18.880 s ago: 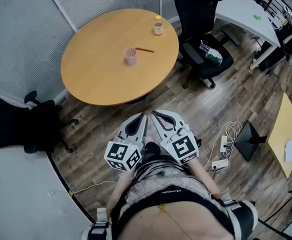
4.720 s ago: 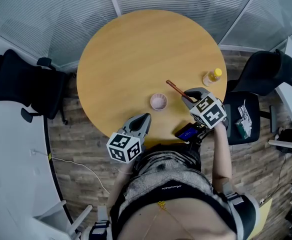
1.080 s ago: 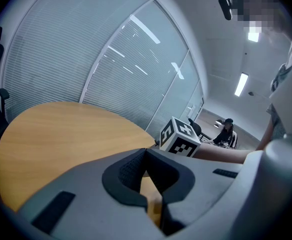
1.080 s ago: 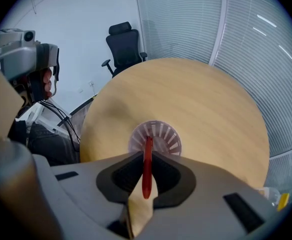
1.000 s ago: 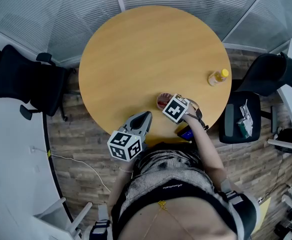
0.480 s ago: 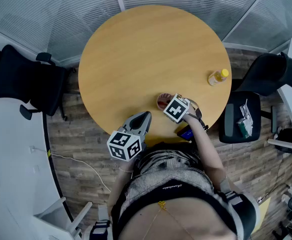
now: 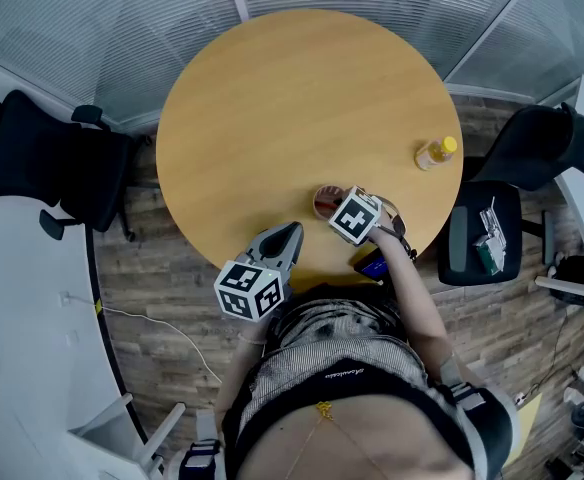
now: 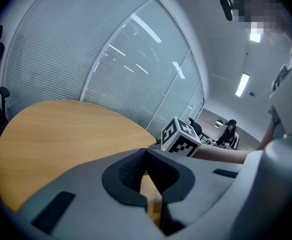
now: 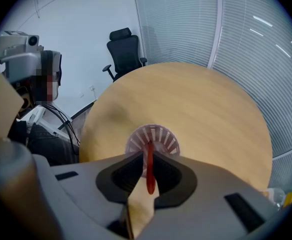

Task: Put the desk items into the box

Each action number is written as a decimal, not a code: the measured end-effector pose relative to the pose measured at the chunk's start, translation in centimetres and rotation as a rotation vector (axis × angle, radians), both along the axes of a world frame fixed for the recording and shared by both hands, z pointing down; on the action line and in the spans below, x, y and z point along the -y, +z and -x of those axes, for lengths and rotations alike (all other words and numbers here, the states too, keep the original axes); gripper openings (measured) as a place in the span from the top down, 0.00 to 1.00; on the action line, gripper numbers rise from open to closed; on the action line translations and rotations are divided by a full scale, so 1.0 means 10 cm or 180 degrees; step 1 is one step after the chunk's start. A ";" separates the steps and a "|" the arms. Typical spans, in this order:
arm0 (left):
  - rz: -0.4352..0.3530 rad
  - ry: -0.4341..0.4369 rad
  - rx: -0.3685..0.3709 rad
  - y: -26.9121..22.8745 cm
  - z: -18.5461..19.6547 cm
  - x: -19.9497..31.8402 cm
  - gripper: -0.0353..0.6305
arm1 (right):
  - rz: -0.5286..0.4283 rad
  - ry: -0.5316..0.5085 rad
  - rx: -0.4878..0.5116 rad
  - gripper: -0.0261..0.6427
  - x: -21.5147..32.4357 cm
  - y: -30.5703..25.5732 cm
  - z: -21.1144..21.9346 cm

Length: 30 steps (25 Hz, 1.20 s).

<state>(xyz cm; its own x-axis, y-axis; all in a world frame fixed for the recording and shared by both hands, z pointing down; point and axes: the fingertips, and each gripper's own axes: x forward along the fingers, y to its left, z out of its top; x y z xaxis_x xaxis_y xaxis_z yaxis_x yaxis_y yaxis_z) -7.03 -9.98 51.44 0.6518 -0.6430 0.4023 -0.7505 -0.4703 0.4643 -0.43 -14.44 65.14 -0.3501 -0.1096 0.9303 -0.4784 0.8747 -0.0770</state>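
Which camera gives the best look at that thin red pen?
The right gripper view: the thin red pen stands clamped between the right hand-held gripper's jaws, pointing at the pale pink slotted cup. In the head view that gripper's marker cube covers it; the left gripper view does not show it.

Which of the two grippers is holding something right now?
The right gripper, clamped on a red pen over the pink slotted cup; the left gripper is shut and empty.
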 end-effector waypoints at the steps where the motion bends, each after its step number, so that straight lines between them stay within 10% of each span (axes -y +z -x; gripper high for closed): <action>1: 0.0000 0.0001 0.0000 0.00 0.00 0.00 0.92 | 0.0002 -0.0007 0.0005 0.86 -0.01 -0.01 0.00; 30: -0.0063 0.0051 0.0034 -0.07 -0.15 -0.01 0.92 | -0.0207 0.0058 0.0252 0.72 -0.03 -0.28 -0.18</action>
<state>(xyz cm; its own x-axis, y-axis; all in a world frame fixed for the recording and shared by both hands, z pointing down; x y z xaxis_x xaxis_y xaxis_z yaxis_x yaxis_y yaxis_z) -5.50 -9.87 50.76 0.6577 -0.6405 0.3965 -0.7477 -0.4912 0.4468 1.38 -14.11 62.34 -0.4196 -0.1759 0.8905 -0.4890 0.8703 -0.0586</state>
